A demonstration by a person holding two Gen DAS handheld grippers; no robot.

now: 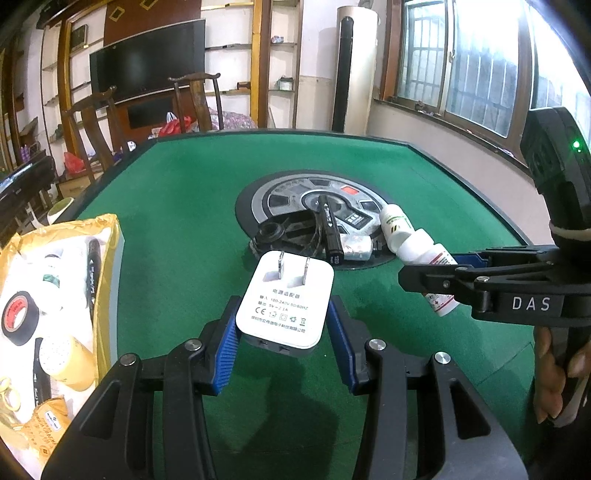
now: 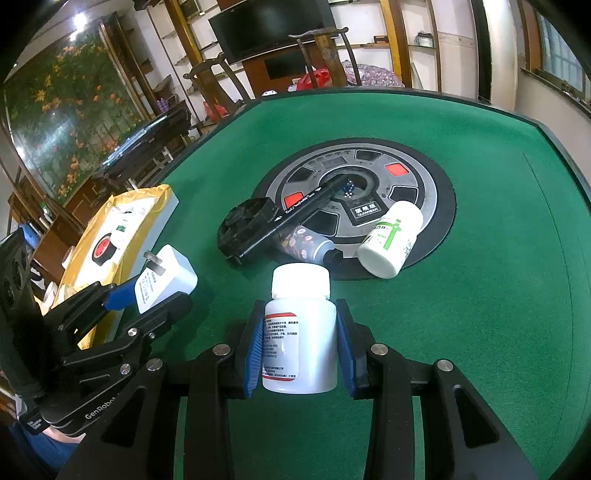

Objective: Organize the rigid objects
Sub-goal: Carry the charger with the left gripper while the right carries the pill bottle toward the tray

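- Broadly, the room is a lived-in parlour: a dark television [image 2: 269, 26] on the far wall, wooden chairs [image 1: 92, 122] behind the table, barred windows [image 1: 461, 66] on the right in the left wrist view.
- The green felt table [image 1: 184, 192] fills both views, with a round mechanical centre plate [image 2: 369, 184] set in its middle.
- At the table's left edge stands the yellow-lined box [image 1: 107, 236], open on top and already holding a tape roll [image 1: 18, 314], a pen and other small items; I judge it to be the collecting place.
- The relation that matters: the box lies to the left of both grippers, and the left gripper [image 1: 282, 328] is the nearer, just beside its wall, while the right gripper [image 2: 299, 347] is farther, towards the table's middle.
- The left gripper has its blue pads closed on the flat sides of the white power adapter [image 1: 284, 302], which is held above the felt, long axis pointing away from the hand, prongs at the far end.
- The right gripper is clamped on the white pill bottle [image 2: 301, 332], long axis along the fingers, cap forward.
- Left on the centre plate are a green-labelled bottle [image 2: 391, 240], a black marker [image 2: 295, 218], a flowered tube [image 2: 306, 245] and a black part [image 2: 243, 229], touching in a loose heap.
- Probably the adapter goes in first; its sideways swing should clear the box wall.
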